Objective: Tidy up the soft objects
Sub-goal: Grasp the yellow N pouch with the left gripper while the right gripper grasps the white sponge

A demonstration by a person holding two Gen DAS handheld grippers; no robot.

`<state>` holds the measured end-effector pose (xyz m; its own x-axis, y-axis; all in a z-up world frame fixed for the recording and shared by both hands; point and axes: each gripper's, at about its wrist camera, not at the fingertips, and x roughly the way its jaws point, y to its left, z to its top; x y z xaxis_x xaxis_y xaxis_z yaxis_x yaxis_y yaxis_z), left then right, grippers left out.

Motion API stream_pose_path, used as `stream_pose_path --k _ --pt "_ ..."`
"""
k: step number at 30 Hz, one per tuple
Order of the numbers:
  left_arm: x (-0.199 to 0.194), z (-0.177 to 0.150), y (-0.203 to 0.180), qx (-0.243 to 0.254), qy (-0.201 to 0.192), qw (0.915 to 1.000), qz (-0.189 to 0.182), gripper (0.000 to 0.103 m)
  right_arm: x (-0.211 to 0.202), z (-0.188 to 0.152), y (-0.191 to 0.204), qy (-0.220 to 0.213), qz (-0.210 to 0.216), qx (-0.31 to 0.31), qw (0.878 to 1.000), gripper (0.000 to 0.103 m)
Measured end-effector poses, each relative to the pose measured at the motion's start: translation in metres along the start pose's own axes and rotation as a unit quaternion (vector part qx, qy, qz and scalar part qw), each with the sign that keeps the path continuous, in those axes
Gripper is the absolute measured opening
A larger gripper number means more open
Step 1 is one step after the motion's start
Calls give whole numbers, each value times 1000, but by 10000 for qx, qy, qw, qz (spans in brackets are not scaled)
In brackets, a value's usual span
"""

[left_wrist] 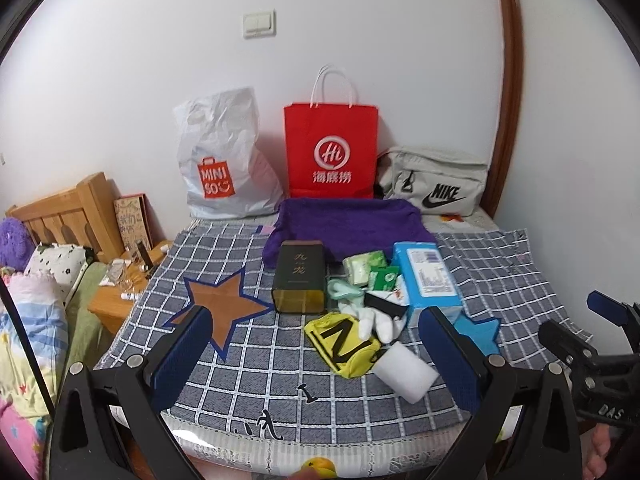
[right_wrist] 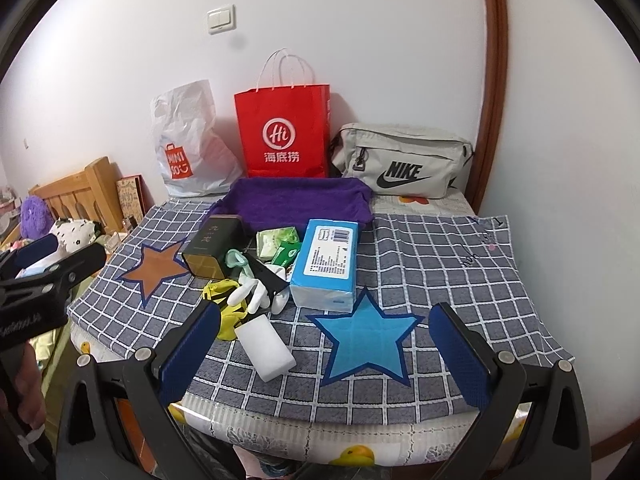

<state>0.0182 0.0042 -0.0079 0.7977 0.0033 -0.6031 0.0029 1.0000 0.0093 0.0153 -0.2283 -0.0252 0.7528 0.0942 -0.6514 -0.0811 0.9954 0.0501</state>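
Note:
A pile of small things lies mid-table on a checked cloth (left_wrist: 256,364): a white sponge block (left_wrist: 404,372) (right_wrist: 265,352), a yellow pouch (left_wrist: 344,344) (right_wrist: 224,312), white gloves (left_wrist: 380,324) (right_wrist: 256,292), green tissue packs (left_wrist: 366,266) (right_wrist: 278,242), a blue tissue box (left_wrist: 430,276) (right_wrist: 328,264) and a dark tin (left_wrist: 299,278) (right_wrist: 214,248). A purple towel (left_wrist: 348,224) (right_wrist: 300,200) lies behind them. My left gripper (left_wrist: 316,354) is open and empty before the pile. My right gripper (right_wrist: 324,354) is open and empty over the blue star (right_wrist: 366,344).
A brown star (left_wrist: 224,308) (right_wrist: 156,266) marks the cloth's left side. Against the wall stand a white Miniso bag (left_wrist: 224,160) (right_wrist: 188,144), a red paper bag (left_wrist: 331,152) (right_wrist: 284,132) and a grey Nike bag (left_wrist: 436,186) (right_wrist: 400,160). A bed and wooden nightstand (left_wrist: 116,300) sit at left.

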Motion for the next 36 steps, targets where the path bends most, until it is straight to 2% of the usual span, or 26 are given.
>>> stream_pose_path --k 3,6,9,13,18,23,29,31,34,36 --pt "24 -6 10 -93 373 9993 -43 103 22 -4 6 160 91 -189 9997 102" --pt "51 -20 22 -216 745 9965 -317 103 45 -12 15 392 198 -383 9983 102" --pt "73 -32 30 -269 966 9946 -248 103 67 -22 23 582 461 -541 9958 102" --pt "99 -45 40 -432 1185 9917 -264 103 101 -35 31 875 876 -612 9904 101" --pt "129 -54 39 -266 1419 9890 -317 103 149 -55 44 1341 1075 -799 9819 94" --pt "153 -59 37 -170 1636 9853 -470 103 185 -66 48 1587 1158 -899 9764 94" --pt "175 -62 29 -64 1849 9792 -828 103 211 -75 52 1702 1148 -1157 9718 93" --pt "182 -64 25 -110 1900 9774 -918 103 211 -76 55 1546 1137 -1328 9724 93" --pt "191 -64 19 -202 1937 9752 -1052 103 205 -78 54 1386 1241 -1490 9712 76" --pt "198 -64 11 -236 2020 9716 -1209 103 201 -77 46 1374 1358 -1418 9709 57"
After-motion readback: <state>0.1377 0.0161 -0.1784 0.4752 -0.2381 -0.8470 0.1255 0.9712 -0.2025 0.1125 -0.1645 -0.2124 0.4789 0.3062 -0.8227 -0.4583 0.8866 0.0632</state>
